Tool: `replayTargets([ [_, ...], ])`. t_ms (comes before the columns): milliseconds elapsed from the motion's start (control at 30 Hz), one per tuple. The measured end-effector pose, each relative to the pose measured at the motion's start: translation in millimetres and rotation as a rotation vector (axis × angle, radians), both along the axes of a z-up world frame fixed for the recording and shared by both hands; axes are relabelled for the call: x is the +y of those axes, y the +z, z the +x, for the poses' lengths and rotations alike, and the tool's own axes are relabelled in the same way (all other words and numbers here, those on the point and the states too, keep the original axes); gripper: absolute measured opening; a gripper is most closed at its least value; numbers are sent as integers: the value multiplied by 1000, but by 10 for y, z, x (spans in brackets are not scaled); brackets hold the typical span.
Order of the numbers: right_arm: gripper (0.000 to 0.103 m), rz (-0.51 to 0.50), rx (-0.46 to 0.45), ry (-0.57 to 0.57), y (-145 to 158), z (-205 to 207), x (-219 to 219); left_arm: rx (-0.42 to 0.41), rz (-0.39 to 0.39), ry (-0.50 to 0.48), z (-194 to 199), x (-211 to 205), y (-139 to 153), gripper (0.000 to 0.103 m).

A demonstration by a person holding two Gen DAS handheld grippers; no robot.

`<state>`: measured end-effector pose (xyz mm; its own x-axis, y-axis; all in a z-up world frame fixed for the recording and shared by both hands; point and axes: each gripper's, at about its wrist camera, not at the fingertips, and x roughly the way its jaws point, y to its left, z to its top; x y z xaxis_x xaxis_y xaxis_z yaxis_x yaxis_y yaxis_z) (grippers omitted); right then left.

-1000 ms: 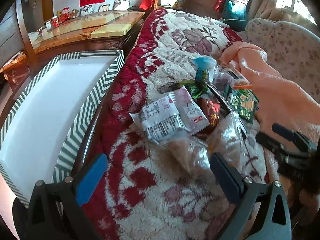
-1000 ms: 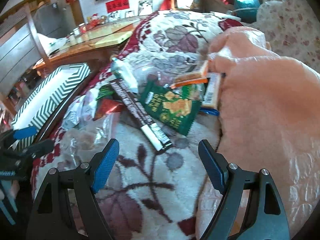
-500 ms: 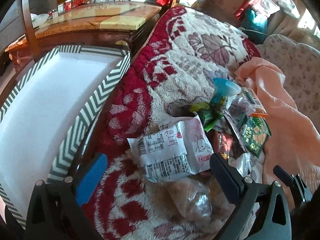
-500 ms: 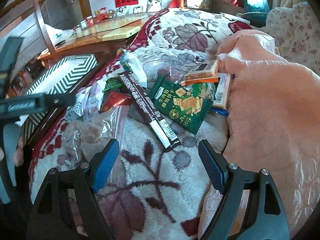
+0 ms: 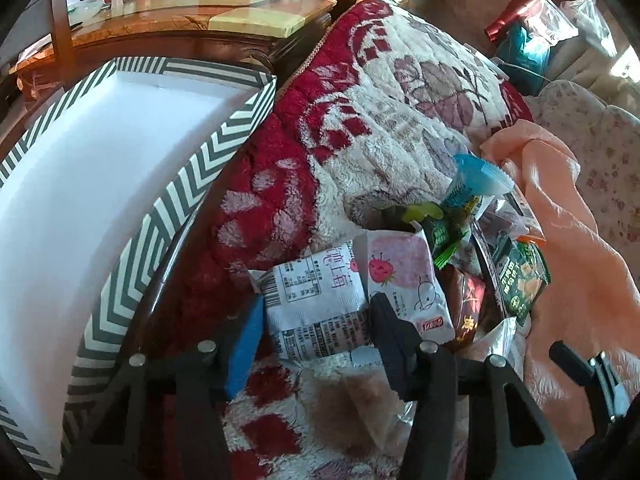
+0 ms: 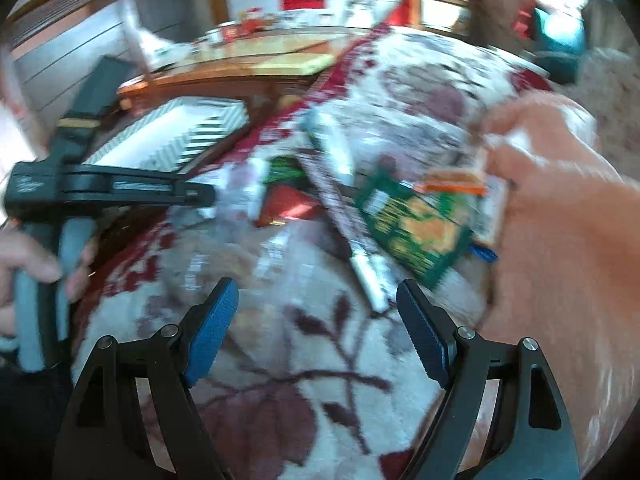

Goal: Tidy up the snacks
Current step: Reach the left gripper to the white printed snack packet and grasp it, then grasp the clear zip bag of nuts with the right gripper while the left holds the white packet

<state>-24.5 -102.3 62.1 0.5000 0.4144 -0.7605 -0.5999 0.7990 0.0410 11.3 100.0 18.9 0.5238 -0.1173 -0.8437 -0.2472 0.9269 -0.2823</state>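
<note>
A pile of snack packets lies on a red and white floral blanket. My left gripper is shut on a white strawberry snack packet at the pile's left edge. Behind it lie a blue-topped packet, a small green packet, a red packet and a green cracker packet. My right gripper is open and empty over the blanket, in front of the green cracker packet and a long dark packet. The right wrist view is blurred. The left gripper shows there at the left.
A white box with a grey zigzag rim stands left of the blanket; it also shows in the right wrist view. A wooden table stands behind it. A pink cloth lies right of the pile.
My left gripper moved forward and closed on the strawberry packet. The right gripper swung, blurring its view, and stays open.
</note>
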Motion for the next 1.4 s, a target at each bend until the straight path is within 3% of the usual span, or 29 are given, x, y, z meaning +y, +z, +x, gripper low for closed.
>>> replayTargets([
  [100, 82, 0, 19, 65, 29, 16, 139, -7, 7, -2, -2, -7, -8, 56],
  [233, 82, -42, 94, 33, -112, 143, 251, -4, 14, -1, 18, -8, 10, 58],
  [300, 82, -31, 133, 9, -157, 175, 269, 7, 28, -3, 31, -10, 15, 63],
  [533, 82, -30, 92, 87, -43, 117, 357, 21, 30, 22, 88, 32, -38, 77],
  [833, 82, -23, 112, 239, -86, 274, 645, 49, 32, 43, 85, 108, -62, 78],
  [933, 82, -59, 188, 270, -233, 247, 657, 51, 28, 43, 79, 134, -64, 78],
  [1100, 82, -8, 366, 329, -341, 1, 503, 53, 38, 33, 75, 123, -77, 81],
  [1233, 82, -42, 273, 305, -254, -64, 498, 62, 28, 40, 88, 118, -94, 82],
  [1400, 82, -41, 273, 274, -288, 82, 705, 75, 14, 54, 132, 125, -105, 84],
])
